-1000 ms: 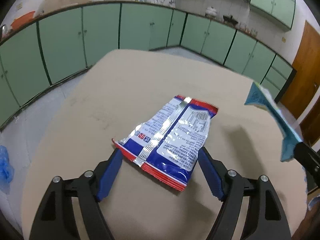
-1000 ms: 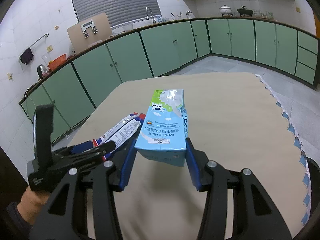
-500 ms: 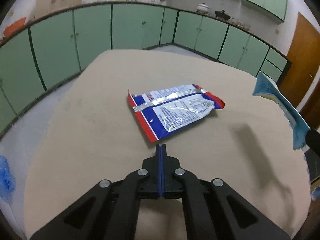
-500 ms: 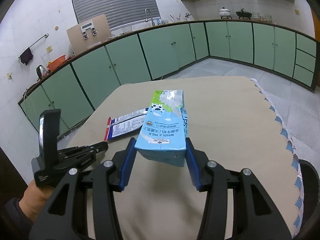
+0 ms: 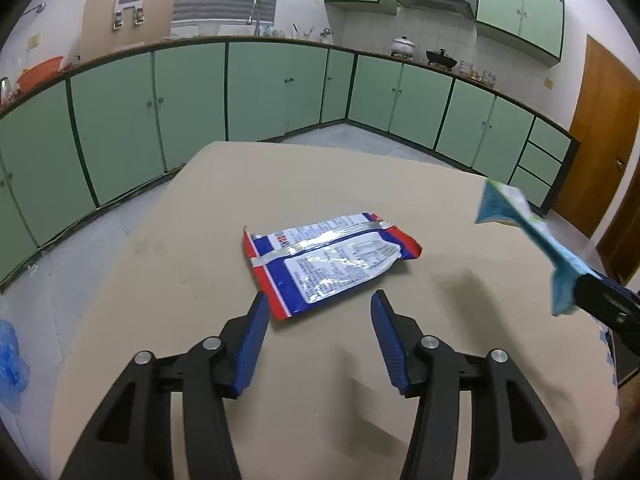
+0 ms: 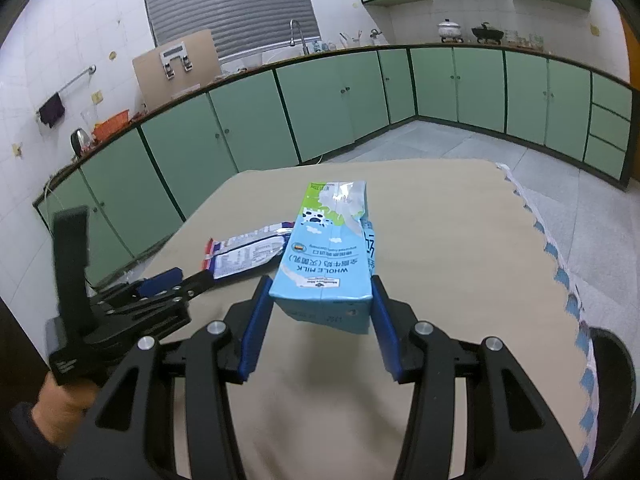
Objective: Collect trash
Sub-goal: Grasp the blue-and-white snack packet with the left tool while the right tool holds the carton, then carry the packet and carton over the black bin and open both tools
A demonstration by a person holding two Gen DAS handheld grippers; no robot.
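The snack wrapper (image 5: 326, 258) lies flat on the tan bench (image 5: 192, 264), crinkled foil side up, with its near red-edged corner just beyond the tips of the left tongs (image 5: 316, 308). Those tongs are apart and opening, with nothing between the pads; the wrapper's corner sits beside the left-side pad rather than inside the gap. The milk carton (image 6: 328, 258) is off the bench, clamped at its base between the blue pads of the right tongs (image 6: 322, 296), its torn top pointing away from the camera. In the left view the carton (image 5: 528, 240) hangs over the bench's right side, well apart from the wrapper.

The risks, as a judgement, lie mostly with the wrapper. It is thin and slick and hugs the surface, so pads closing from above could shut on air or push it across the bench instead of pinching it. A low approach at the raised corner looks more likely to catch it. The carton is gripped only at its lower end, so a quick swing could tilt it in the pads, and any dregs might run out of the open top.
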